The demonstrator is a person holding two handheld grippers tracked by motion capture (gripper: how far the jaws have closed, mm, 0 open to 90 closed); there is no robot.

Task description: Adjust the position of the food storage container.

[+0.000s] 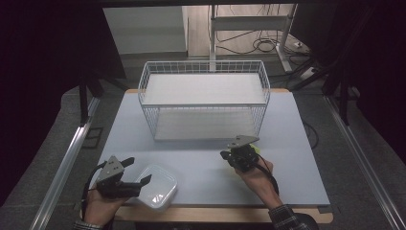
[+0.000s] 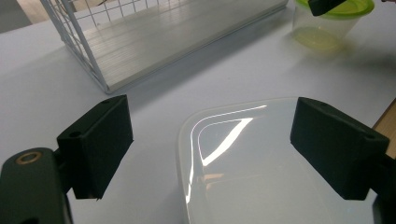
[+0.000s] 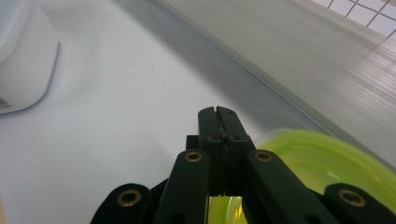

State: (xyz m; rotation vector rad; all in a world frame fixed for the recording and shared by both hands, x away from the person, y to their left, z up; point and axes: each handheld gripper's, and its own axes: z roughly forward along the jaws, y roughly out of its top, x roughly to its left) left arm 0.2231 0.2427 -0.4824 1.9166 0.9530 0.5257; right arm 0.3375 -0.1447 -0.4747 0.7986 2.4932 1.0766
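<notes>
Counter [image 1: 201, 167] scene, two containers in play. Left gripper [image 1: 128, 173] sits lower left of the high view, jaws wide, straddling a white translucent container [image 1: 155, 186] at the near edge; pads not pressing on it. Right gripper [image 1: 237, 154] is lower centre-right, jaws fully closed, pads meeting with nothing clamped between them, poised just over the green-lidded tub [image 2: 332, 21].

Step in hand, as I read it: getting hold of each container, likely to load them into the white wire basket [image 1: 203, 98] at upper centre. Neither is gripped yet. Next move calls for the left jaws to close on the white container's sides, and the right jaws to reopen and drop around the tub or its lid edge; closed as they are, they can only push.

View differences: the left gripper view gives the tub clearly at upper right, clear body, lime lid, standing near the basket's front corner. The high view hides most of it behind the right gripper. The right gripper view shows the closed pads [image 3: 218, 123] above the lime lid [image 3: 327, 158] at lower right, white container [image 3: 23, 60] at upper left.
</notes>
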